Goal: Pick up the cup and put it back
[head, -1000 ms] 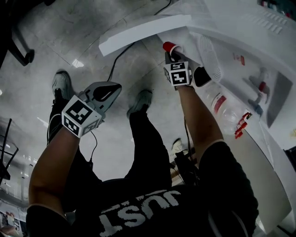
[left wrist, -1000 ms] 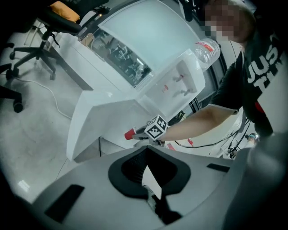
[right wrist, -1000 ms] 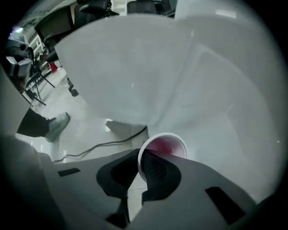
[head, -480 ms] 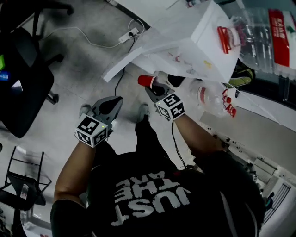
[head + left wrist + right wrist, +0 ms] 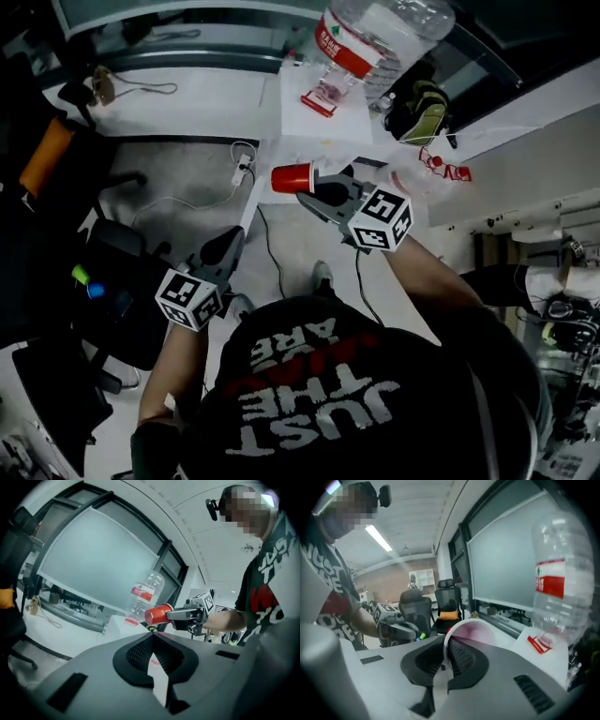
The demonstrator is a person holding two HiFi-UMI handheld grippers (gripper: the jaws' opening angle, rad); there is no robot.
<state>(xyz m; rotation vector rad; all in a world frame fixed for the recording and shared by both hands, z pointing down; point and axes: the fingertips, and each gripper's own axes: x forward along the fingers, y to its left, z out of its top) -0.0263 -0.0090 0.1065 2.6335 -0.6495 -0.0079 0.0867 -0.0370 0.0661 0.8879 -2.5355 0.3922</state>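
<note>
Right gripper pinches the cup wall (mouth seen only in its own view); left gripper, at seven o'clock, jaws together, empty.

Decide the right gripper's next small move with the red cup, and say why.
Probably roll the right gripper so the red cup comes upright, ready for setting down. Its jaws pinch the cup's rim, and the cup lies sideways in mid-air above the floor with no surface under it. The left gripper is shut and empty, so it offers no support.
</note>
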